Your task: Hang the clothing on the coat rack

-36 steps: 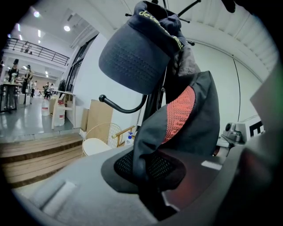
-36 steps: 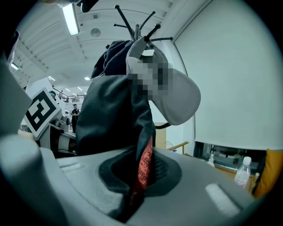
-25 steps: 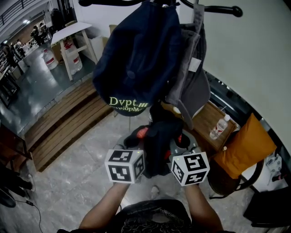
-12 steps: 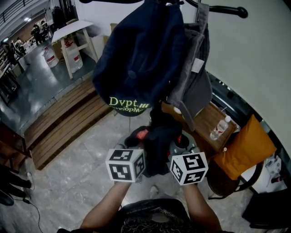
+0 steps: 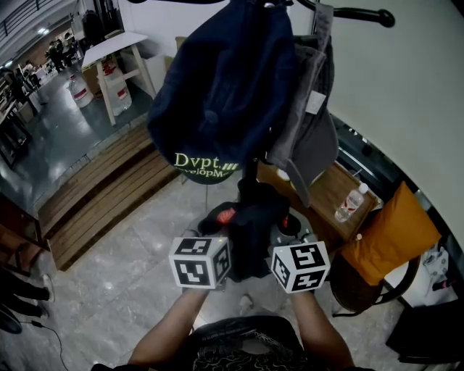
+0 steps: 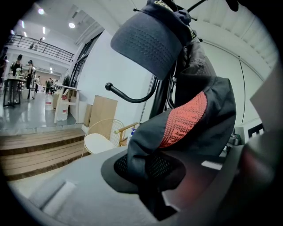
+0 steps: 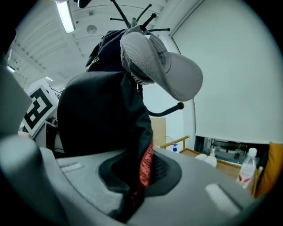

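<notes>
You're in a big open industrial hall or workshop floor, not a home. What shows it:
- The glossy grey floor point(image 5: 58, 138) runs far back.
- The ceiling is high, with strip lights point(image 7: 66, 15), and a railed mezzanine point(image 6: 40, 46) sits on the upper level.
- People point(image 6: 20, 66) stand around work tables in the distance.
- A white trestle table point(image 5: 116, 54) has large water jugs point(image 5: 80, 93) beside it.
- Low wooden steps point(image 5: 101, 196) border the floor.

Your corner is dressed like a room. A coat rack point(image 5: 355, 13) stands by a plain white wall point(image 5: 406, 101). There's a wooden side table point(image 5: 326, 196) with a water bottle point(image 5: 349, 203), a chair with an orange cushion point(image 5: 391, 232), and a round wire chair point(image 6: 104, 137).
</notes>
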`<state>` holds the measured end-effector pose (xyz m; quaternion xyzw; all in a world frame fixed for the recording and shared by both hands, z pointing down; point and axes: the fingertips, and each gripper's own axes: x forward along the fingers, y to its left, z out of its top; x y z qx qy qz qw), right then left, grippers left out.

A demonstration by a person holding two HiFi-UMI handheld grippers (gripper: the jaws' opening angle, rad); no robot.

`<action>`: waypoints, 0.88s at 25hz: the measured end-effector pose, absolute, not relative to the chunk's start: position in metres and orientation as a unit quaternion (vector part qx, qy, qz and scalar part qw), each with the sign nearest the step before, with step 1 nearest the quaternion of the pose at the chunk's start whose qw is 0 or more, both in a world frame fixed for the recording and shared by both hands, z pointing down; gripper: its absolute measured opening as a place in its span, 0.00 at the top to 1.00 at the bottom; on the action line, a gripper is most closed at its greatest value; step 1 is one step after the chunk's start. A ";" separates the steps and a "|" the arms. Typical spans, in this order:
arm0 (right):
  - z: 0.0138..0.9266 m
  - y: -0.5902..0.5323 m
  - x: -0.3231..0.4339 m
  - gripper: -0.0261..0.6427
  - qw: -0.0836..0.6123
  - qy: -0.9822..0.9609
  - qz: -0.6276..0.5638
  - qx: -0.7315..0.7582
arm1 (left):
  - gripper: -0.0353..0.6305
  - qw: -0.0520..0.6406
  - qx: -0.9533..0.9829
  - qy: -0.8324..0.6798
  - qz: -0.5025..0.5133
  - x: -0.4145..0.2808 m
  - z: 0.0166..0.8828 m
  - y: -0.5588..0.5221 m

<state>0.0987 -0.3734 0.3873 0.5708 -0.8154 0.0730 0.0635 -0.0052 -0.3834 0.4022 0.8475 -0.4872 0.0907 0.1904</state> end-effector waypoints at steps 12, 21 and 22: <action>0.401 -0.371 0.100 0.93 0.075 -0.812 0.085 0.572 | 0.89 0.196 0.843 -0.490 0.101 -0.009 0.410 -0.379; 0.412 -0.366 0.104 0.93 0.083 -0.811 0.093 0.571 | 0.89 0.199 0.839 -0.495 0.108 -0.006 0.418 -0.376; 0.412 -0.366 0.105 0.93 0.083 -0.811 0.094 0.571 | 0.89 0.200 0.839 -0.495 0.108 -0.005 0.419 -0.376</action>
